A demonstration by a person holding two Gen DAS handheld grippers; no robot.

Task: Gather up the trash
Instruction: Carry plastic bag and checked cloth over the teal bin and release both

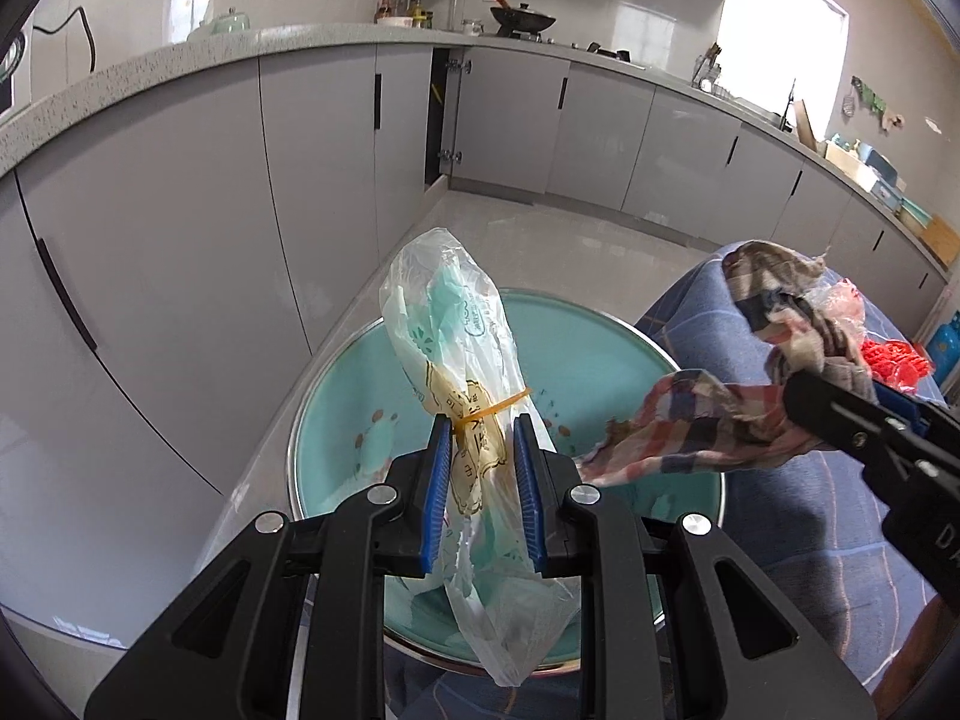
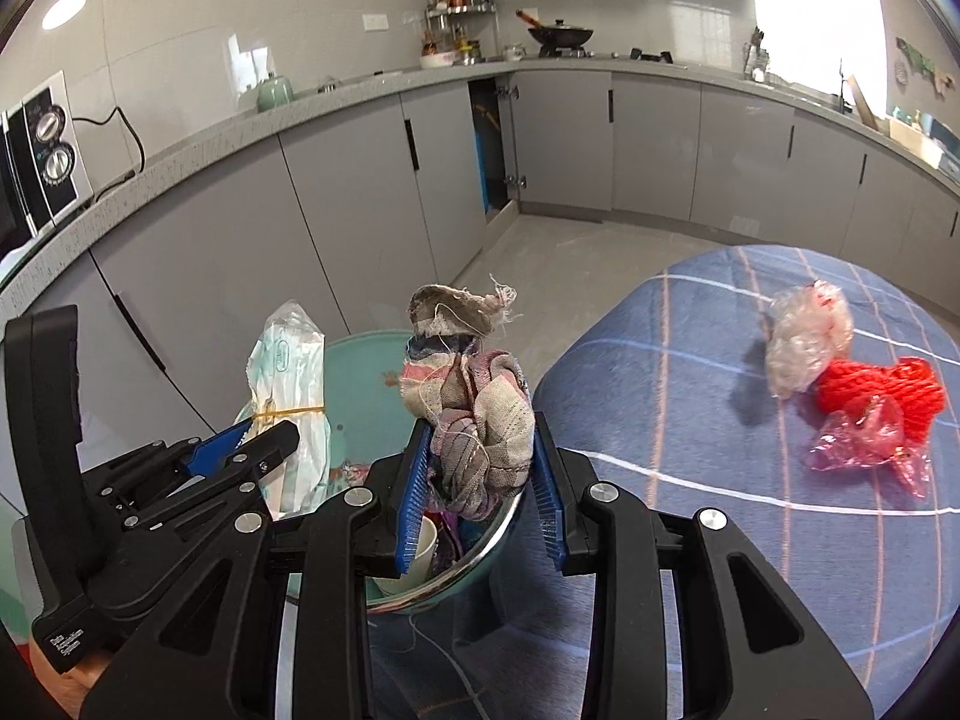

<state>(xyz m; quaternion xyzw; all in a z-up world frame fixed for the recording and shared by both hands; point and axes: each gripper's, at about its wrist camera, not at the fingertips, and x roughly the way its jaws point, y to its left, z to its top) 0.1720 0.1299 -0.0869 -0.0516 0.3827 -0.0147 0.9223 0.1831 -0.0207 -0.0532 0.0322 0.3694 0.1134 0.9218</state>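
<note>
hidden: the inside of the teal bin [image 1: 600,354] is mostly covered by the two held things; in the right wrist view a white paper cup [image 2: 420,546] and bits of colour show low inside it, the rest too dark to tell. the bin's near rim is cut off behind the gripper bodies.
left gripper [image 1: 483,492]: closed onto a rolled plastic bag [image 1: 462,372] with a yellow rubber band [image 1: 492,405] round it; the blue pads press both sides and the bag stands up over the bin.
right gripper [image 2: 480,474]: closed onto a knotted checked rag [image 2: 474,414], frayed at the top, held above the bin's right rim; the rag's tail hangs down toward the bin.
desk [image 2: 690,360]: blue checked cloth, its rounded edge touching or just beside the bin, cannot tell which; far right part cut off by the lens.
trash left on the desk: three pieces, close together near the far right edge, namely one clear crumpled wrapper [image 2: 807,345], one red net [image 2: 882,396], one pink wrapper [image 2: 870,441].
open room: bare cloth between the bin and those three pieces; open floor [image 2: 570,264] beyond the bin up to the grey cupboards [image 2: 360,192].
counts: two grippers, one bin, one bag, one rag, one cup.
</note>
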